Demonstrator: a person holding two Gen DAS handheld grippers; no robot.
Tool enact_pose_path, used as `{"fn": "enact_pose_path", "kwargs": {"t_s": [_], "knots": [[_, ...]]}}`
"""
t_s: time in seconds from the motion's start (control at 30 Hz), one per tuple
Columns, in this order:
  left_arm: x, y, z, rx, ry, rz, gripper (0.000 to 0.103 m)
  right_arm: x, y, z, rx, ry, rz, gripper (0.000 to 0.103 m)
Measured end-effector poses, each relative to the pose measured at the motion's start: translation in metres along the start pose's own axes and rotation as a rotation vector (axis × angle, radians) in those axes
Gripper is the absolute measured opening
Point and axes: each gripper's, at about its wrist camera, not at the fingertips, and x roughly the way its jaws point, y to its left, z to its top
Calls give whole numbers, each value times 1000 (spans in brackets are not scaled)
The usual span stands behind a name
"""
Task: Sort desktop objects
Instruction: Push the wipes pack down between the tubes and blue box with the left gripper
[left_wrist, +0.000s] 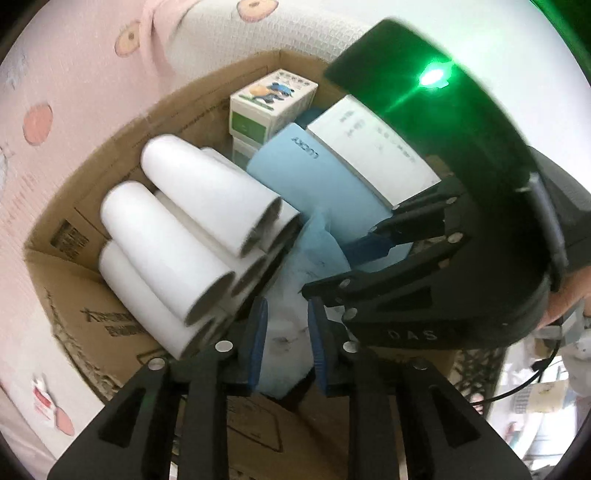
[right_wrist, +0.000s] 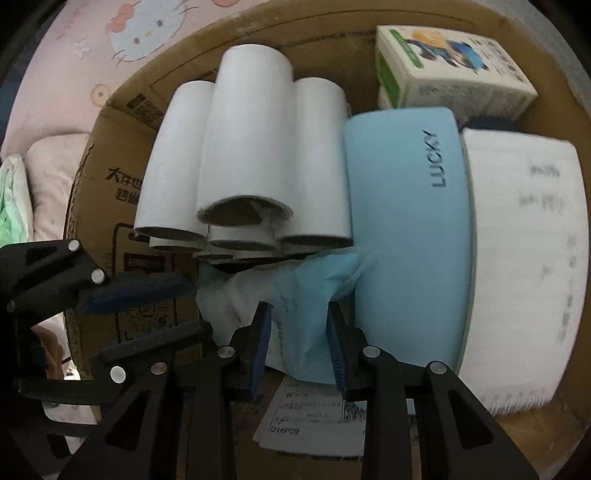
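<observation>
Cardboard box (right_wrist: 122, 155) lies under both my tongs, and I take this box as the landmark. Inside the box, at its far corner, stand small green-and-white cartons (right_wrist: 443, 74) with a cartoon figure. Against the box's left wall lies a pile of white paper tubes (right_wrist: 243, 155), their open ends turned toward me. Beside the tubes, more to the middle of the box, lies a light blue case (right_wrist: 406, 221) with the word LUCKY, and a white spiral notebook (right_wrist: 524, 258) lies just beside the case, on its other side. At the near end of the box, below the tubes, is a crumpled blue-and-white plastic bag (right_wrist: 295, 306) with a printed paper label (right_wrist: 314, 417) under it. My right tongs (right_wrist: 299, 350) are nearly pressed together and pinch a fold of this bag. My left tongs (left_wrist: 286, 343) stand only a little apart with the white part of the same bag between the blue pads (left_wrist: 258, 332); if the pads press it, I cannot tell. Around the box is pink cloth (left_wrist: 74, 92) with cartoon prints.
</observation>
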Motion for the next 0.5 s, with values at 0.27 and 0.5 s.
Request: {"fn": "enact_pose_path", "kwargs": {"t_s": [0.27,0.5], "knots": [[16,-10,7,-55,100,-69,48,-36,-7,-4,47,-33,-14,45],[44,7,21,-258,175,-141,9,-65,-27,-8,100,-95,-12,55]]}}
